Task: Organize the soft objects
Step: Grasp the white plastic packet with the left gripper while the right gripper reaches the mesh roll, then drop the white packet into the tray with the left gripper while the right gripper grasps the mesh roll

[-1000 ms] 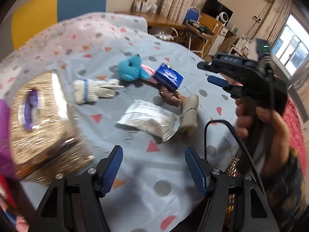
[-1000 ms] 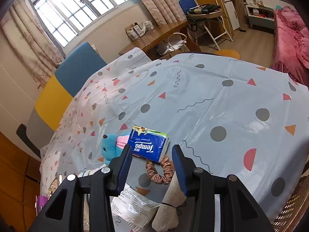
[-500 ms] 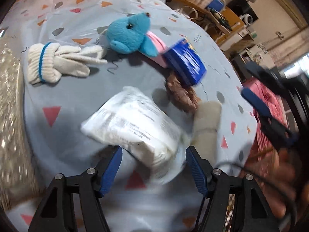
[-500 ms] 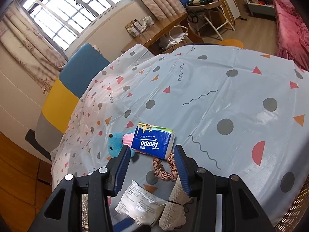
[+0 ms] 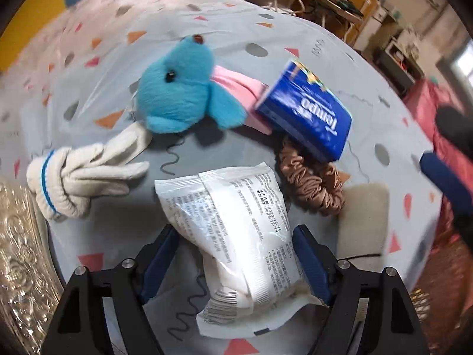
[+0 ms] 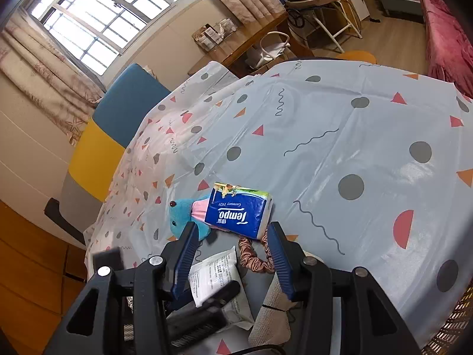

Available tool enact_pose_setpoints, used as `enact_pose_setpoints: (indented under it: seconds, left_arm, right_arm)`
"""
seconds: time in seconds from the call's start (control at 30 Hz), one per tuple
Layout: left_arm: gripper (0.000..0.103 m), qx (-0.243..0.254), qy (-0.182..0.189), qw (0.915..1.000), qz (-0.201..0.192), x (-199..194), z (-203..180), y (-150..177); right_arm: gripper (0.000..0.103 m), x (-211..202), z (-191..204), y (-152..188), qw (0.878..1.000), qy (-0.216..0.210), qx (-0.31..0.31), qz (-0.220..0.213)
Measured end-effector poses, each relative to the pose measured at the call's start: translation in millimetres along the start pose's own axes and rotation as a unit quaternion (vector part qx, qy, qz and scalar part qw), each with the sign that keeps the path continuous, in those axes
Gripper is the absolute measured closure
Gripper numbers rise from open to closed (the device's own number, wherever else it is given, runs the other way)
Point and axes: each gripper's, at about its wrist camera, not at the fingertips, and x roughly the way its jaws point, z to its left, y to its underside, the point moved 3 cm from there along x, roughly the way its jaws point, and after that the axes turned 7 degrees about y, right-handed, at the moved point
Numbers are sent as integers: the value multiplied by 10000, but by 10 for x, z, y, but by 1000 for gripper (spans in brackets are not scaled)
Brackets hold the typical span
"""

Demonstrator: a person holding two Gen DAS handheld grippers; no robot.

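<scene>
Left gripper (image 5: 236, 261) jaws just opening, right gripper (image 6: 232, 261) parted

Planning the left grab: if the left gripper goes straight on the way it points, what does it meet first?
Most likely the white plastic packet: it already lies between the open left gripper fingers, with the tablecloth beneath.

We are in a lived-in home room. Beyond the right gripper (image 6: 230, 261) we see a curtained window (image 6: 97, 26), a wooden desk (image 6: 236, 50) and, far right, a pink bed (image 6: 446, 35).
</scene>
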Motion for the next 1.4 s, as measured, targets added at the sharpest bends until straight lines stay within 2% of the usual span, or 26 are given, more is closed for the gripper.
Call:
enact_pose_setpoints:
  seconds: [0.03, 0.1, 0.13, 0.27, 0.43, 0.57, 0.7, 0.77, 1.03, 1.23, 1.4]
  left_arm:
    - [24, 35, -35, 10000, -27, 12, -21, 11]
    - [34, 176, -172, 9996, -130, 11, -29, 49]
    - [35, 255, -251, 9992, -174, 3, -33, 61]
    - [43, 149, -252, 9993, -242, -77, 55, 126]
    - [44, -143, -185, 9986, -474, -351, 285, 127]
    - [44, -81, -244, 9960, -858, -667, 326, 43]
    - [44, -322, -281, 9923, -1162, -1000, 503, -90]
    - [44, -411, -392, 9895, -1330, -1096, 551, -178]
    - [44, -960, -773, 9746, -1870, -1739, 1222, -361]
    - [44, -1350, -1120, 9588, -2233, -2272, 1731, -247]
    - [44, -1688, -1369, 9438, -2491, -2676, 2161, 19]
  right_arm:
    - [54, 1, -5, 0, 10000, 6, 18, 0]
    - [54, 11, -21, 1, 10000, 41, 70, 26]
    - [54, 18, -33, 0, 9999, 77, 96, 40]
    - [53, 103, -66, 18, 9983, 536, 117, 202]
    - [53, 251, -43, 81, 9931, 1047, -173, 494]
    - [53, 311, 3, 125, 9882, 1329, -485, 592]
    - [53, 351, 26, 157, 9822, 1617, -700, 652]
    - [53, 403, 40, 186, 9778, 1775, -815, 752]
    - [51, 578, 108, 328, 9611, 2093, -1314, 1232]
    - [51, 666, 123, 411, 9531, 2145, -1523, 1499]
    - [51, 700, 158, 467, 9488, 2149, -1680, 1594]
